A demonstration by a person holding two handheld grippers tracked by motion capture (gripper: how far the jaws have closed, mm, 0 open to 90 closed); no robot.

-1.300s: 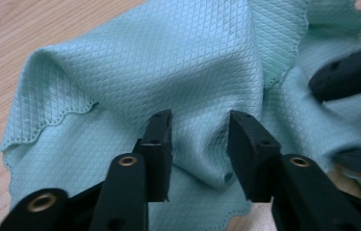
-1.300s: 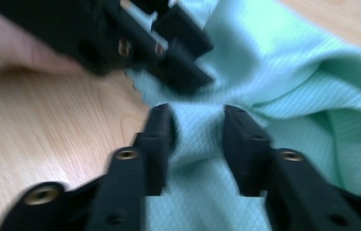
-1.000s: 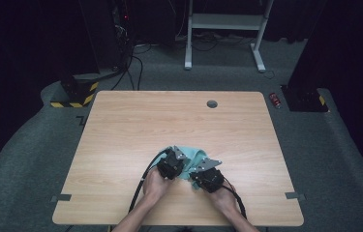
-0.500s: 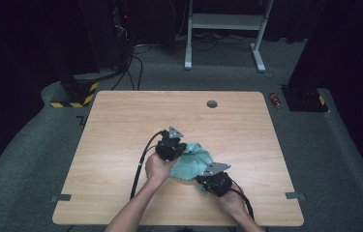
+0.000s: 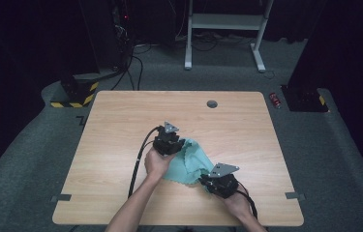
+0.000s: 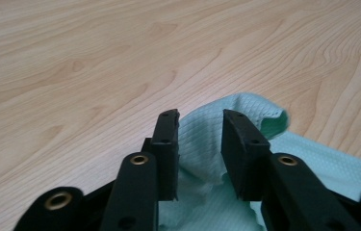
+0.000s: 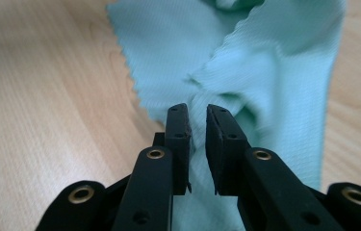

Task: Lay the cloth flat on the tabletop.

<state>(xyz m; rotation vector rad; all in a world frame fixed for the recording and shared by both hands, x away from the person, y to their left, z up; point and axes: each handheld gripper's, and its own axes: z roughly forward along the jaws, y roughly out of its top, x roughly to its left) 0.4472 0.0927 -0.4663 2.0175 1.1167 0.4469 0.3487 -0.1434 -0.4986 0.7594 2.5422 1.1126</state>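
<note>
Releasing a mint-green cloth (image 5: 189,162) on the wooden table (image 5: 121,125), both grippers open above it.

Nearest, the right gripper (image 7: 197,120) sits at the cloth's near right corner; its jaws have just been opening and stand a narrow gap apart, with fabric under the gap but not pinched. Farther and to the left, the left gripper (image 6: 199,127) sits at the cloth's far left edge, jaws just opened wider, a rumpled fold between them, unclamped. Beyond lies bare tabletop with a round grommet (image 5: 212,104) near the far edge.
</note>
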